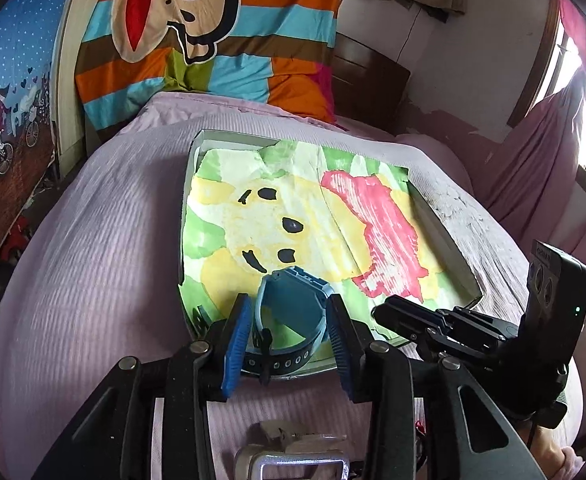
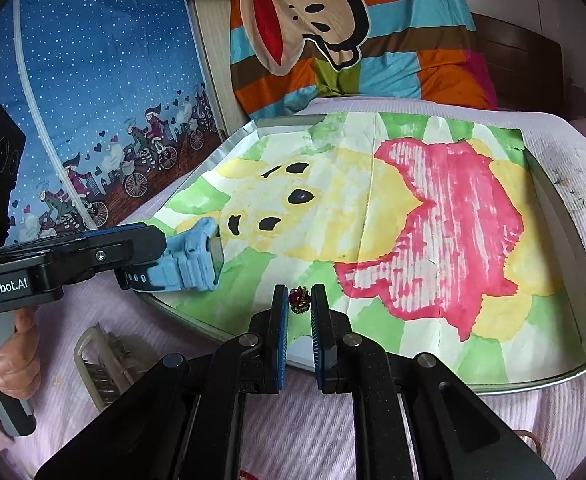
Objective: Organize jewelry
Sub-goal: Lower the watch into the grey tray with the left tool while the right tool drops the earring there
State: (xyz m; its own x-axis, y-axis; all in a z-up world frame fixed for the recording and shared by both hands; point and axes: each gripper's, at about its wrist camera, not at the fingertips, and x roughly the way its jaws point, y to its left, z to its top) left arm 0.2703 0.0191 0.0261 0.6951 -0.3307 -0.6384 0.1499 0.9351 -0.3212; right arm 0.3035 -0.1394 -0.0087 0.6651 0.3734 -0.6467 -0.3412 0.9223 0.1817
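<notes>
My left gripper (image 1: 289, 304) is shut on a light blue wristwatch (image 1: 293, 300) and holds it over the near edge of a shallow white tray (image 1: 191, 168) lined with a painted paper. The watch also shows in the right wrist view (image 2: 191, 256), held by the left gripper (image 2: 161, 256) at the tray's left edge. My right gripper (image 2: 300, 296) is shut on a small gold ring with a red stone (image 2: 299, 299), just above the paper at the tray's near edge (image 2: 541, 384).
The tray lies on a bed with a pink ribbed cover (image 1: 93, 240). A striped monkey pillow (image 1: 213, 32) leans at the head. A clear plastic hair clip (image 2: 101, 364) lies on the cover near the left hand. A silver buckle-like piece (image 1: 293, 460) lies below the left gripper.
</notes>
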